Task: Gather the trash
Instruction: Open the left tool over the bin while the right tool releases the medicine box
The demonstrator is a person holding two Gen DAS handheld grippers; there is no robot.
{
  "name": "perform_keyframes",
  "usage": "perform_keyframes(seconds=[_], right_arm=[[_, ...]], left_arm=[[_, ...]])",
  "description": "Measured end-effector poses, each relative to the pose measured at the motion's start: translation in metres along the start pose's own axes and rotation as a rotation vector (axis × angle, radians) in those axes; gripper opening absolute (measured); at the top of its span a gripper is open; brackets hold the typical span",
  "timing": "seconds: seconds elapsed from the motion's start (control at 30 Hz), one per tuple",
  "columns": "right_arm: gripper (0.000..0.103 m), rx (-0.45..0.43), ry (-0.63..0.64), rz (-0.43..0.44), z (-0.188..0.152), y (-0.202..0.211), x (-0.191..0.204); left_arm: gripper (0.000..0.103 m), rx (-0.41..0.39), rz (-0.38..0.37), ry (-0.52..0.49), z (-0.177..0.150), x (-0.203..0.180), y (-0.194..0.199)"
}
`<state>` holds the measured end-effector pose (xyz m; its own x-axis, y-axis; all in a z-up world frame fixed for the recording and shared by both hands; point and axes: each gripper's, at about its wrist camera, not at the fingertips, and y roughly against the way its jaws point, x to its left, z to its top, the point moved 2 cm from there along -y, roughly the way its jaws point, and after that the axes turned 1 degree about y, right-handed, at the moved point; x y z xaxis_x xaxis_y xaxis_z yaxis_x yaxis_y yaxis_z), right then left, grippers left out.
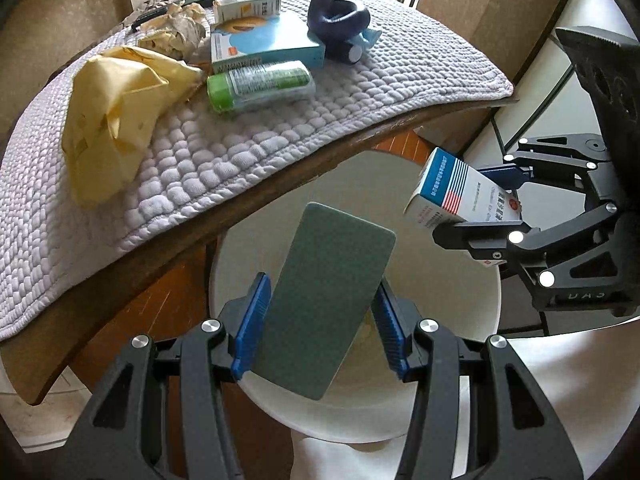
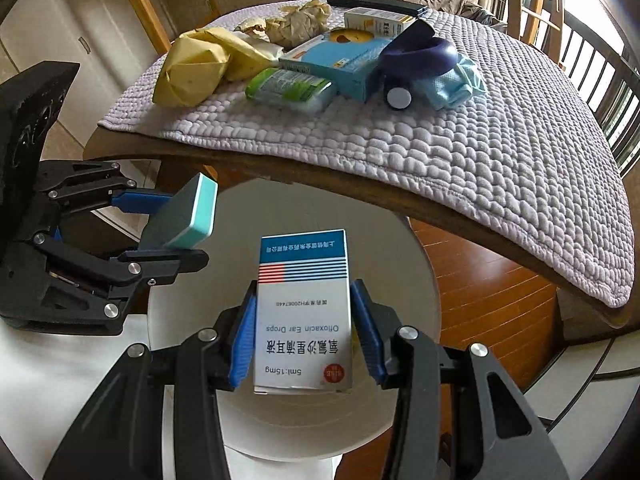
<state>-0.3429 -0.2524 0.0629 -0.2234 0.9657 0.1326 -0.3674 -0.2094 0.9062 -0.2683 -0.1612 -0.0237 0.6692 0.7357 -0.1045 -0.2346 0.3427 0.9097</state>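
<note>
My left gripper [image 1: 318, 320] is shut on a flat green sponge block [image 1: 324, 300], held over the white bin [image 1: 480, 320] below the table edge. In the right wrist view the same sponge [image 2: 188, 216] shows a teal side. My right gripper [image 2: 304, 334] is shut on a white and blue ear-drops box [image 2: 304, 312], also above the white bin [image 2: 400, 380]; that box [image 1: 452, 188] appears at the right of the left wrist view. On the table lie yellow crumpled paper [image 1: 112, 120], a green-capped bottle [image 1: 260, 86], a blue box [image 1: 264, 44] and a dark blue roll [image 1: 336, 20].
A lilac quilted mat [image 1: 360, 92] covers the wooden table [image 1: 280, 184]. Further back are brown crumpled paper [image 1: 180, 28], a small white and orange box [image 1: 248, 6], a blue face mask [image 2: 452, 84] and a black remote [image 2: 376, 2]. Wooden floor [image 2: 492, 280] lies beside the bin.
</note>
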Motion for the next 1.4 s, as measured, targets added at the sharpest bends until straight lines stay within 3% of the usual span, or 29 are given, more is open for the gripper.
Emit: perform_keyframes(seconds=[0.37,1.4], right_arm=[[0.044,0.022,-0.012,-0.004,0.001,-0.018,0.0],[0.044,0.096,-0.044,-0.002,-0.045,-0.069,0.016]], left_arm=[[0.053,0.028,0.012,0.005,-0.001,0.003,-0.019],[0.053,0.102,0.045,-0.01,-0.003,-0.014,-0.065]])
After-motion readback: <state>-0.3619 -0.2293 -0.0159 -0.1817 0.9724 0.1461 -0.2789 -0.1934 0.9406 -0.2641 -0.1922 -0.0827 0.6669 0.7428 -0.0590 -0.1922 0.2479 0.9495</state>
